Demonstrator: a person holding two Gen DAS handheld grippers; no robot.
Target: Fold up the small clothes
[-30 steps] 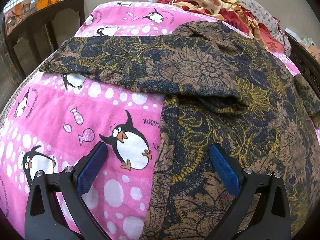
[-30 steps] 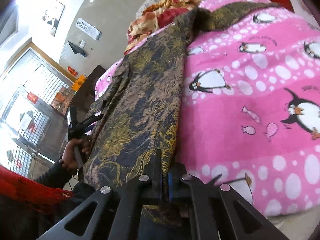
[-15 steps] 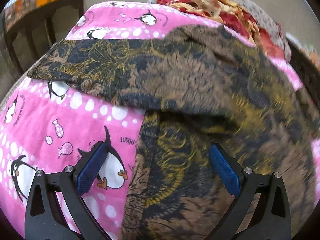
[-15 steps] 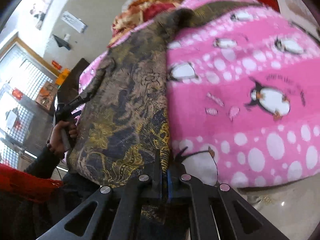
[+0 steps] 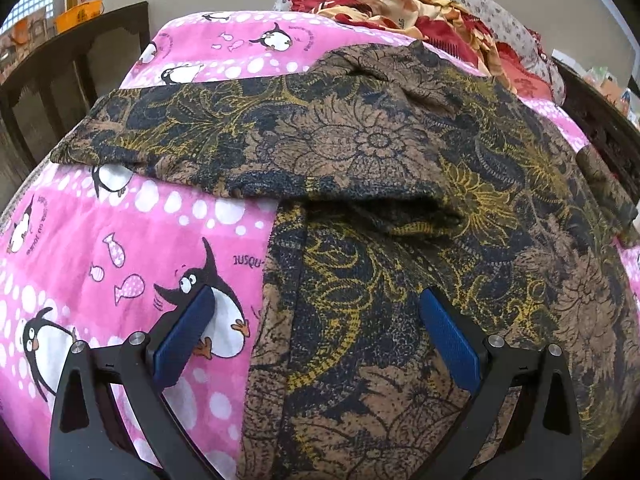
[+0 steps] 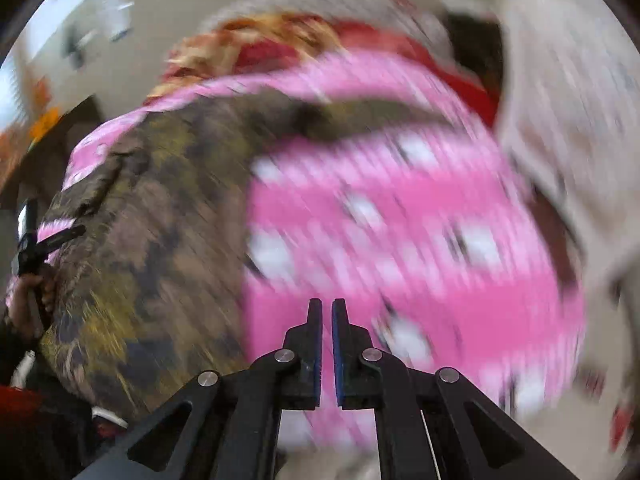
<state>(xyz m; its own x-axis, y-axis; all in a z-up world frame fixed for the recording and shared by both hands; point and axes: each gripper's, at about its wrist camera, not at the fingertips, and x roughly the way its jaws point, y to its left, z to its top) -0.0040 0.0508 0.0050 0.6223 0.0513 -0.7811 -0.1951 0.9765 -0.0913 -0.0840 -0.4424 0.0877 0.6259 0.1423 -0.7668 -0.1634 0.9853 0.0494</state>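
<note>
A dark garment with brown and yellow flower print (image 5: 400, 184) lies spread on a pink penguin blanket (image 5: 120, 248), one sleeve stretched to the left. My left gripper (image 5: 316, 336) is open and empty, its jaws straddling the garment's left edge near the hem. In the blurred right wrist view the garment (image 6: 152, 240) lies at the left. My right gripper (image 6: 327, 320) is nearly shut with nothing between its pads, over the pink blanket (image 6: 400, 240) beside the garment.
A heap of red and floral bedding (image 5: 420, 12) lies at the far end of the bed. A dark wooden table (image 5: 68, 72) stands at the left. The other hand-held gripper (image 6: 32, 240) shows at the left edge of the right wrist view.
My right gripper has let go of the garment's edge and swung right over the blanket, blurring its view. My left gripper has stayed open over the garment's left edge.
</note>
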